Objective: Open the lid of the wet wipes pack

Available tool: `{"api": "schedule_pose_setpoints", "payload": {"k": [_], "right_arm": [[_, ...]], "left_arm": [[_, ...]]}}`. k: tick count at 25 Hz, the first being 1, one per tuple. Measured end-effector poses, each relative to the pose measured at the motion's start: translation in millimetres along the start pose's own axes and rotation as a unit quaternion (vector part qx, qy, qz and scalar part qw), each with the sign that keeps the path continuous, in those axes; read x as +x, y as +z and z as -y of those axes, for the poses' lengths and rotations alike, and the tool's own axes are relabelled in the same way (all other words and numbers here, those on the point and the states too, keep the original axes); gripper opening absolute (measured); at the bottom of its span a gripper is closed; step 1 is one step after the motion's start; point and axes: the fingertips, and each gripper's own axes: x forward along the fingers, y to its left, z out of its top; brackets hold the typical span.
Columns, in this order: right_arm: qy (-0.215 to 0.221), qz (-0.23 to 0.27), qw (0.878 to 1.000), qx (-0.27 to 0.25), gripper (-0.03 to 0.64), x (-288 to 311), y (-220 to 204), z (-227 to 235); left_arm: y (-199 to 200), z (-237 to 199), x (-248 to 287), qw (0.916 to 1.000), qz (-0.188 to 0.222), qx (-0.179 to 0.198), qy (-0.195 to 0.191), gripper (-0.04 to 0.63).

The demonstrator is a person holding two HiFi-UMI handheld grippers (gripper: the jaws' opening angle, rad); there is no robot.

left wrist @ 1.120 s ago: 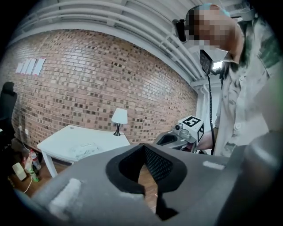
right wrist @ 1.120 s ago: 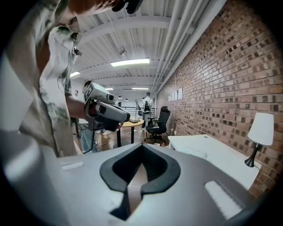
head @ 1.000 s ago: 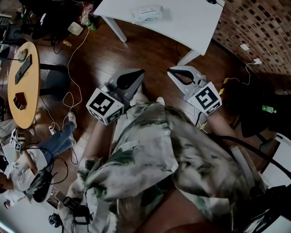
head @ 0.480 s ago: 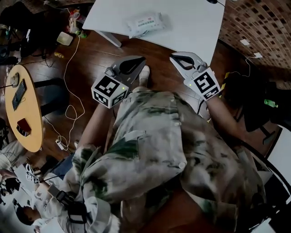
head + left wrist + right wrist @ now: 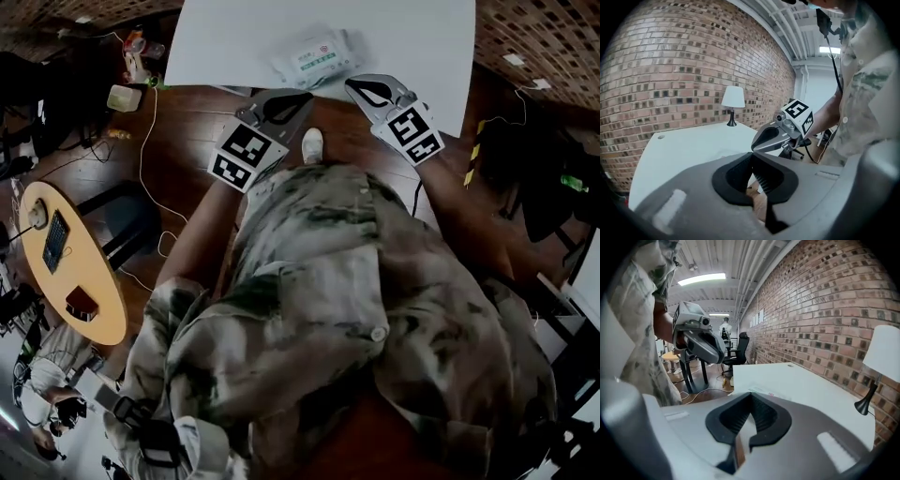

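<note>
The wet wipes pack (image 5: 319, 58), white with green print and a red mark, lies flat on the white table (image 5: 225, 42) near its front edge. Both grippers hover just short of that edge, over the wooden floor. My left gripper (image 5: 309, 94) points at the pack from the lower left, jaws shut and holding nothing. My right gripper (image 5: 348, 83) sits beside it on the right, also shut and holding nothing. In the right gripper view the pack (image 5: 761, 392) shows just past the closed jaws (image 5: 751, 395). The left gripper view shows its shut jaws (image 5: 751, 155) with the right gripper (image 5: 780, 135) ahead.
A table lamp (image 5: 732, 102) stands at the table's far side by the brick wall (image 5: 670, 70). The person's shoe (image 5: 312, 145) rests on the floor below the grippers. A round wooden side table (image 5: 66, 272), cables and a black chair (image 5: 738, 350) are off to the left.
The person has stepped closer to the table. Both grippers have risen toward its front edge and now sit near the pack. Both stayed shut.
</note>
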Motion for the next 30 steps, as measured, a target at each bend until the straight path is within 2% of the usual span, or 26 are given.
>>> {"api": "schedule_pose_setpoints", "payload": {"k": [8, 15, 17, 20, 24, 30], "right_arm": [[-0.036, -0.041, 0.998, 0.035, 0.006, 36.5, -29.6, 26.2], [-0.049, -0.055, 0.996, 0.053, 0.006, 50.4, -42.5, 32.7], [-0.050, -0.055, 0.996, 0.056, 0.006, 52.7, -43.0, 32.2], [-0.048, -0.056, 0.996, 0.058, 0.006, 53.5, -44.0, 31.3], [-0.052, -0.072, 0.995, 0.055, 0.006, 52.6, -49.2, 32.1], [-0.049, -0.061, 0.995, 0.062, 0.006, 51.0, -45.7, 29.8]], "left_arm": [[-29.0, -31.7, 38.8, 0.9978, -0.054, 0.036, -0.014, 0.002], [-33.6, -42.0, 60.6, 0.9952, -0.070, 0.065, -0.019, 0.003], [-37.5, -45.6, 65.3, 0.9944, -0.079, 0.068, -0.016, 0.054], [-42.6, -49.4, 73.7, 0.9927, -0.091, 0.078, -0.015, 0.055], [-45.9, -52.4, 85.8, 0.9867, -0.110, 0.119, -0.010, 0.064], [-54.0, -42.4, 101.3, 0.9706, -0.148, 0.190, -0.011, 0.081]]}}
